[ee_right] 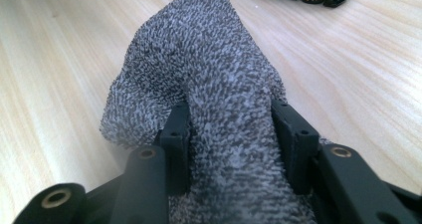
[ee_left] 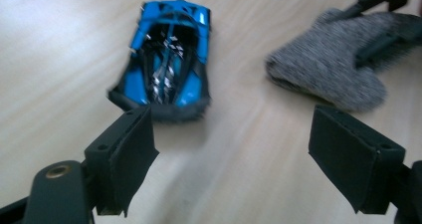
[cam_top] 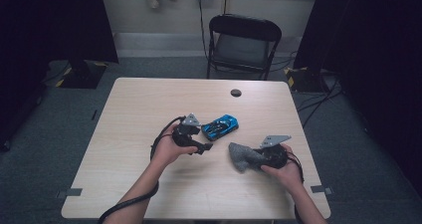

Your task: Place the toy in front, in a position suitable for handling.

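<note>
Wood-grain table (cam_top: 134, 114) carries everything. At the left of the high view, the left gripper (cam_top: 205, 147) sits in the person's hand with its jaws spread wide and nothing between them; the blue toy car (cam_top: 220, 127) lies on the tabletop just beyond its tips, apart from them. To the right, a grey terry cloth (cam_top: 244, 157) rests bunched on the table near the car, and the right gripper (cam_top: 263, 157) pinches a fold of it, both pads pressing into the pile (ee_right: 229, 134)
</note>
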The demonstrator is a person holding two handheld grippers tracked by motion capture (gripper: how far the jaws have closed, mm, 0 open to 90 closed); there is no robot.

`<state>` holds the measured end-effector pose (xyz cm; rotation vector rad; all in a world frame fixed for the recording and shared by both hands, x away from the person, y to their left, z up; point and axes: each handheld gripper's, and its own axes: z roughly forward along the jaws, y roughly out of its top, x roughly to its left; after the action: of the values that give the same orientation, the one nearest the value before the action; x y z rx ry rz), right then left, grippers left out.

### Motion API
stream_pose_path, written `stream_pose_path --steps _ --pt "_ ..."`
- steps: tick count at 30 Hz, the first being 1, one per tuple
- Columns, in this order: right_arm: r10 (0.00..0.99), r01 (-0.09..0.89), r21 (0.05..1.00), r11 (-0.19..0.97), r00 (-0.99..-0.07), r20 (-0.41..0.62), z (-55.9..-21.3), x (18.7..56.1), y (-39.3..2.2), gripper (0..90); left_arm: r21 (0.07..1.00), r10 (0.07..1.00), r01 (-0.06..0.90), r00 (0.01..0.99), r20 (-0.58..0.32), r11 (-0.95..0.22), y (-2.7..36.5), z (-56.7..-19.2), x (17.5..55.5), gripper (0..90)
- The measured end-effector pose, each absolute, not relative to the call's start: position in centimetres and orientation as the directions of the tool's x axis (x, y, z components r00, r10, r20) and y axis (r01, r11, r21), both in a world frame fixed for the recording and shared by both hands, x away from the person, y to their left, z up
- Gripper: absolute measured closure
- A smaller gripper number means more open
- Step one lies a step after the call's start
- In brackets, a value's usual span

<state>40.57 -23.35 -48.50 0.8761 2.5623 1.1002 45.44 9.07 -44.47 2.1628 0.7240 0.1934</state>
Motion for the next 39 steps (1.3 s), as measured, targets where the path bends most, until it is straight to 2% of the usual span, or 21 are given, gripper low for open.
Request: stream_pose_path --steps 4,10,25,39 --pt "0.618 0.454 0.728 0.514 -0.784 0.053 -48.7 40.3 -23.4 49.1 0.760 0.562 0.434 0.820 -0.111 -0.483 8.3 -44.0 47.2 17.8" --pt "0.619 0.449 0.729 0.517 -0.784 0.045 -48.9 40.2 -23.1 44.4 0.753 0.568 0.439 0.816 -0.106 -0.490 7.5 -44.1 48.9 17.9" --pt "0.617 0.448 0.740 0.502 -0.785 0.056 -49.1 40.1 -23.3 42.4 0.723 0.572 0.439 0.817 -0.075 -0.534 4.7 -46.2 52.2 17.7" --pt "0.613 0.445 0.742 0.502 -0.788 0.058 -49.2 40.2 -23.3 41.6 0.682 0.578 0.474 0.811 -0.092 -0.557 2.7 -48.2 53.8 18.5"
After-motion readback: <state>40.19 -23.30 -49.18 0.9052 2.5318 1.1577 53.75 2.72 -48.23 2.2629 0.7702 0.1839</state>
